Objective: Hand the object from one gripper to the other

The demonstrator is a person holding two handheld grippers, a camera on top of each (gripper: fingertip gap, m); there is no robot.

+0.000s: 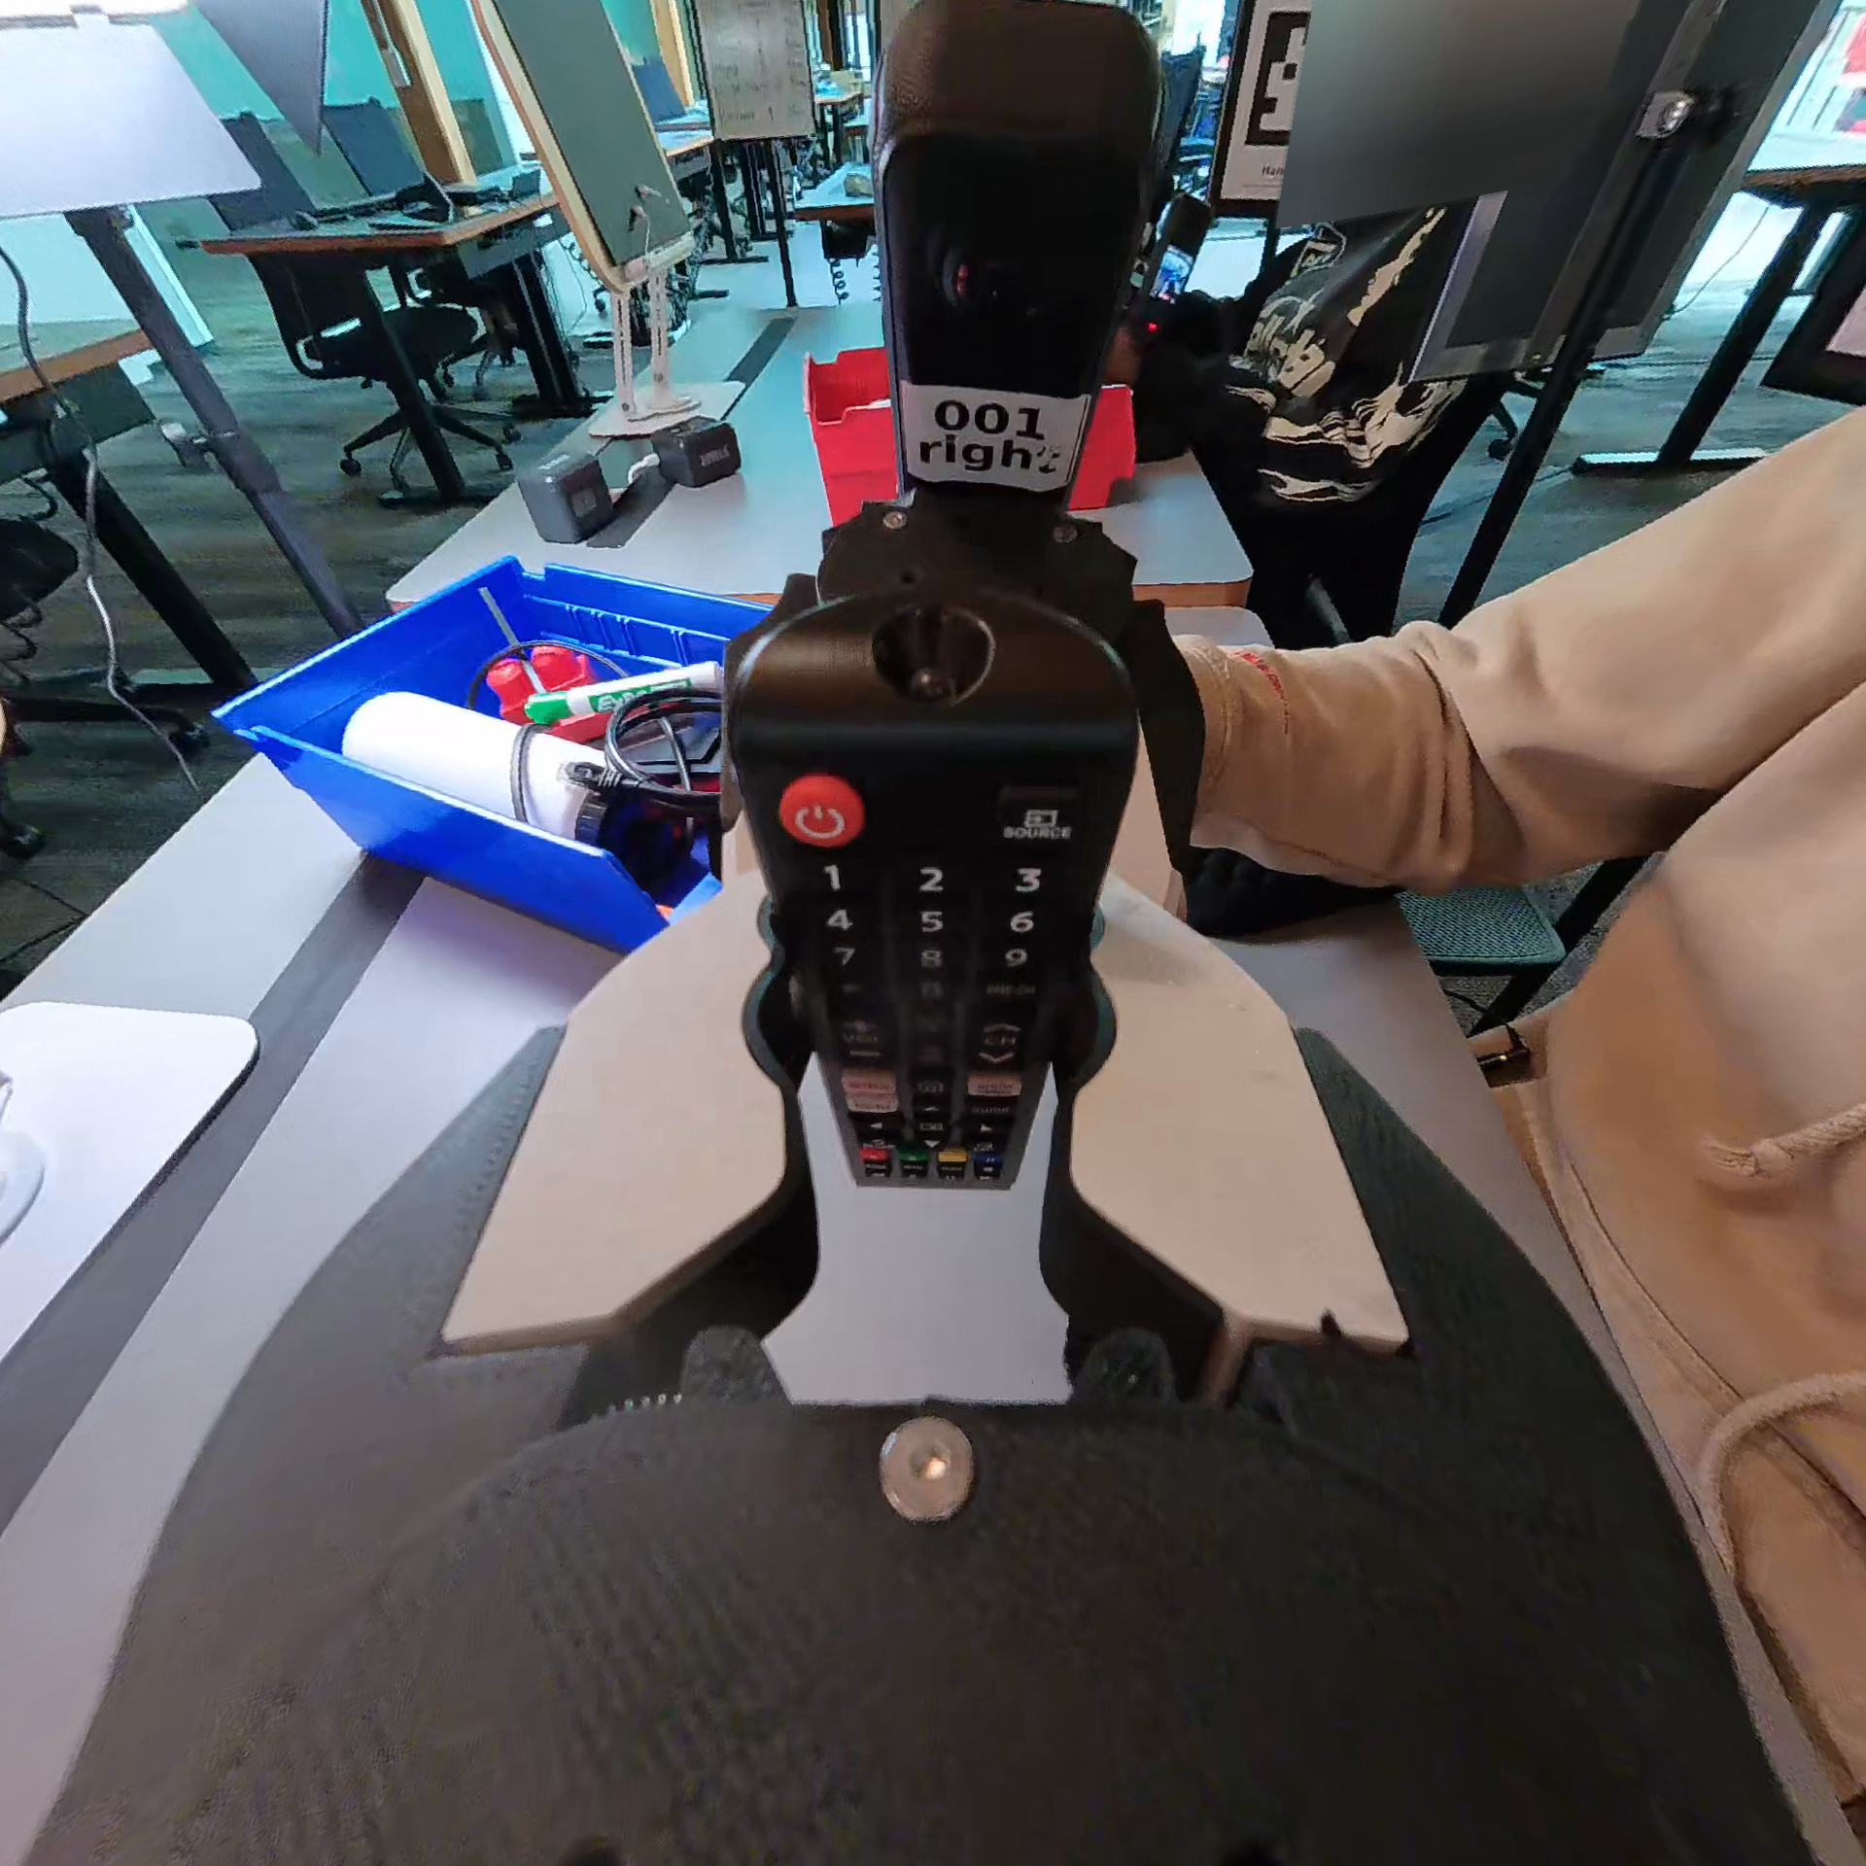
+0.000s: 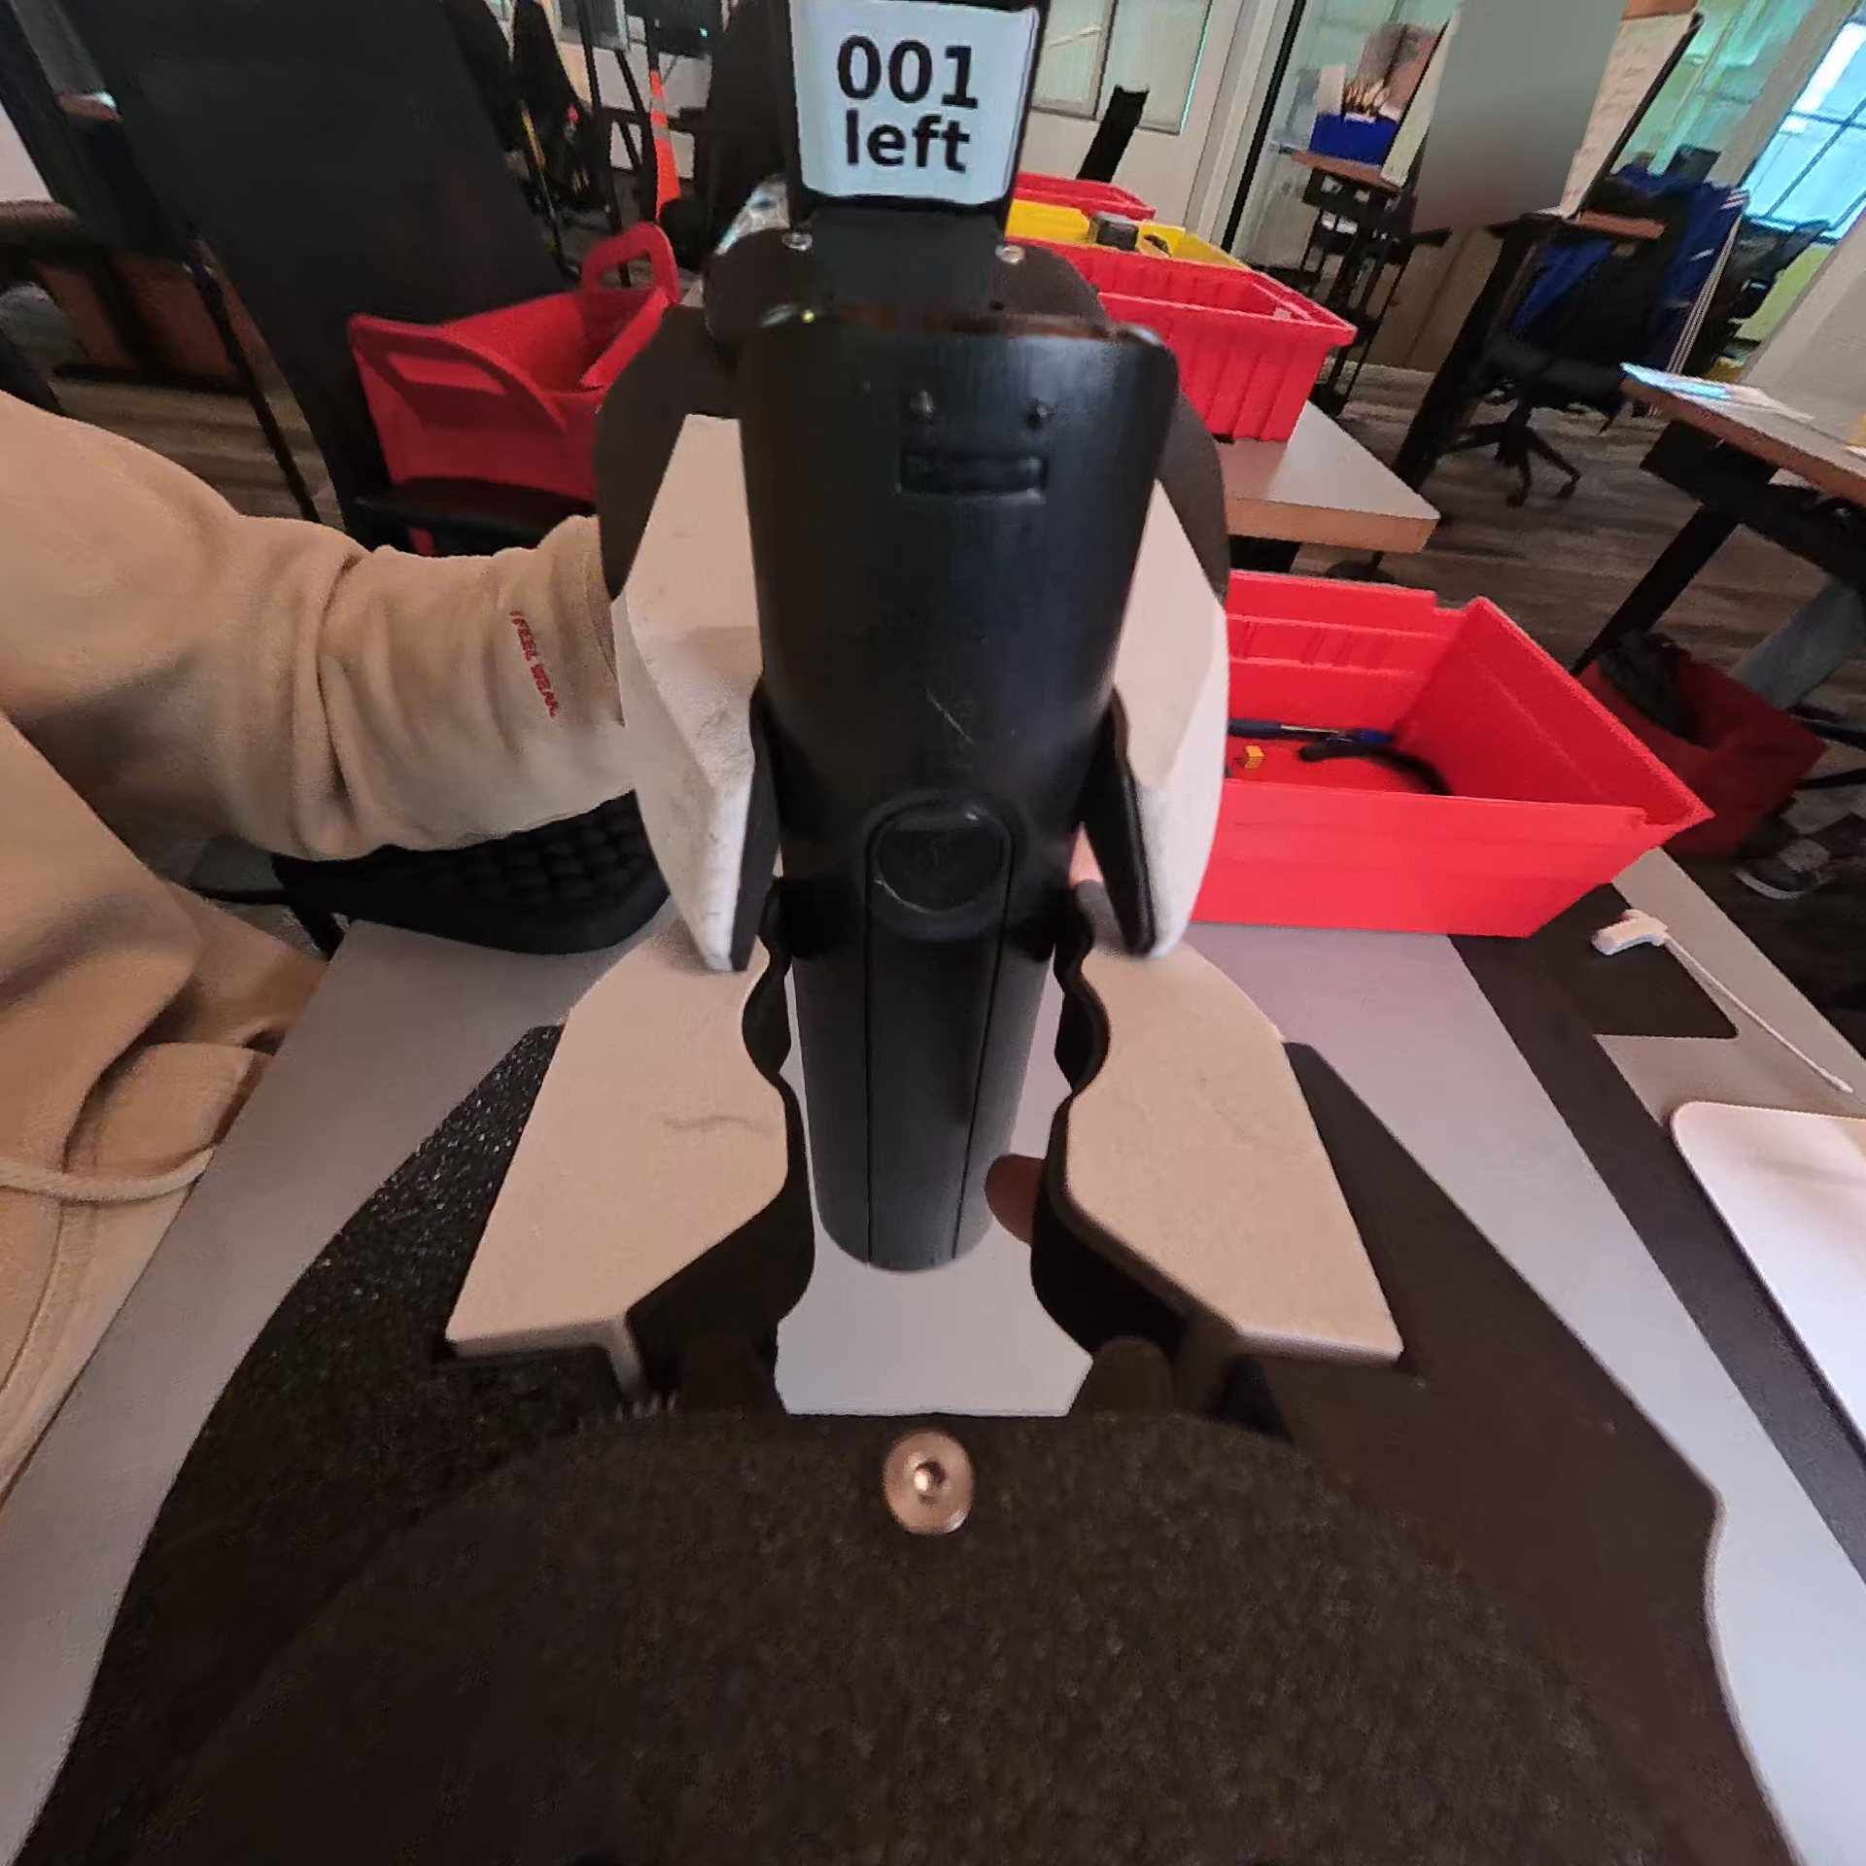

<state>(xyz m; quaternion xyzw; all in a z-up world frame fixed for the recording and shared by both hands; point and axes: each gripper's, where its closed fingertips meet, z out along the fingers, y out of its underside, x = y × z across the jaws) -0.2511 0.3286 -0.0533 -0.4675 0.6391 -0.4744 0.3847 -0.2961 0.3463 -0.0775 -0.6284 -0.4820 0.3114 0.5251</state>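
Observation:
A black remote control (image 1: 929,909) stands tilted between the two grippers, above the grey table (image 1: 404,1010). The left wrist view shows its button face, with the red power button uppermost. My left gripper (image 1: 929,979) is shut on its sides at the number rows. The right gripper's camera housing (image 1: 995,303) rises just behind the remote; its fingers are hidden there. The right wrist view shows the remote's plain back (image 2: 929,626). My right gripper (image 2: 924,979) is shut on its lower part. The left gripper (image 2: 934,944), with white fingers (image 2: 697,788), clamps it just above.
A blue bin (image 1: 424,808) holding a white bottle, markers and cables sits to the left. A red bin (image 1: 848,424) stands behind. A big red bin (image 2: 1414,858) and a red basket (image 2: 475,404) are nearby. A person's beige sleeve (image 1: 1414,757) reaches in. Tip to tip, the grippers are about 4 centimetres apart.

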